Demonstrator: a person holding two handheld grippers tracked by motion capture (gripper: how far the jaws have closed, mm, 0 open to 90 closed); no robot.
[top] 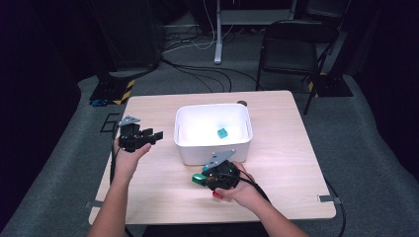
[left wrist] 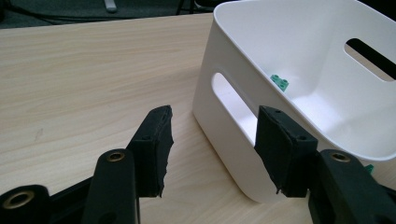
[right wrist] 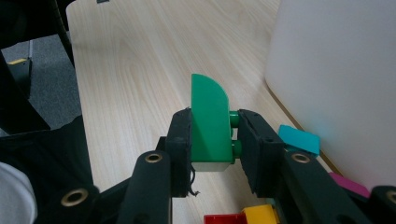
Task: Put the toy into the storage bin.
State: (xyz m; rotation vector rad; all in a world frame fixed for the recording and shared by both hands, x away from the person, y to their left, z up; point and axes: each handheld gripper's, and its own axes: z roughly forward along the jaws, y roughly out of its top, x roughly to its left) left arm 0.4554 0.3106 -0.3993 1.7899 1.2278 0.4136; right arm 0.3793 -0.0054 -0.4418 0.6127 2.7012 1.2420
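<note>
- Green curved brick (right wrist: 210, 122) clamped upright between the pads of the right gripper (right wrist: 212, 135), studs facing one pad, lifted clear of the table (top: 163, 111); seen in the high view as a green patch (top: 198, 178) at the tip of the right gripper (top: 202, 178), just in front of the white bin (top: 213, 150).
- Surface: light wood-grain tabletop, bare on the far side of the left gripper (top: 154, 135). Room: dark, grey carpet, cables on the floor, black folding chair (top: 291, 47) and a desk leg (top: 218, 32) beyond the bin.
- Right gripper: jaws closed firmly on the green curved brick. Below and beside them, on the table: teal piece (right wrist: 300, 138), magenta piece (right wrist: 348, 184), red brick (right wrist: 224, 218), yellow brick (right wrist: 261, 215); bin wall (right wrist: 336, 74) close on one side.
- Left gripper (left wrist: 212, 140): jaws wide apart, holding nothing, touching nothing; pointed at the near corner of the white bin (left wrist: 233, 121), with its handle slot (left wrist: 231, 100) showing between the pads.
- Inside the bin, past the left gripper: one small teal-green brick (left wrist: 279, 82) on the floor, also visible from above (top: 222, 132).
</note>
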